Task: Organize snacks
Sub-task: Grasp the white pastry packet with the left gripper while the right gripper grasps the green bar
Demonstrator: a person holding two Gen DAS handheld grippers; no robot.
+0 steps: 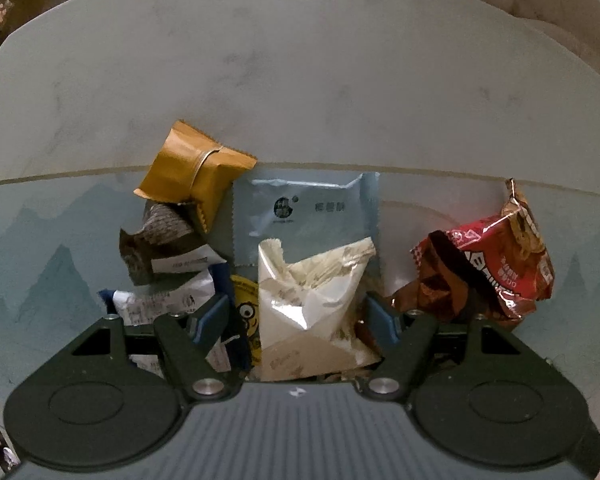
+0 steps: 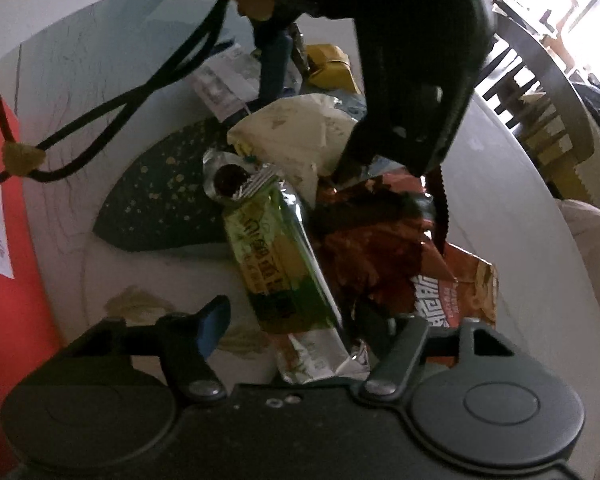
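Straddling cream packet (image 1: 316,304) at lower centre, left gripper (image 1: 300,320) gapes wide, holding nothing; right gripper (image 2: 296,324) likewise spread around green packet (image 2: 276,248). Light, crinkly, slippery; pinch the sealed edge.

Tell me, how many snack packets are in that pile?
7 visible in the left view: mustard, pale blue, cream, red, dark brown, white, yellow. The right adds a green one; others may hide.

Cream packet (image 1: 316,312): crumpled, between left gripper (image 1: 300,316) fingers | red packet (image 1: 496,264): right | gold packet (image 1: 192,172): ahead-left | green packet (image 2: 276,256): between right gripper (image 2: 300,320) fingers.
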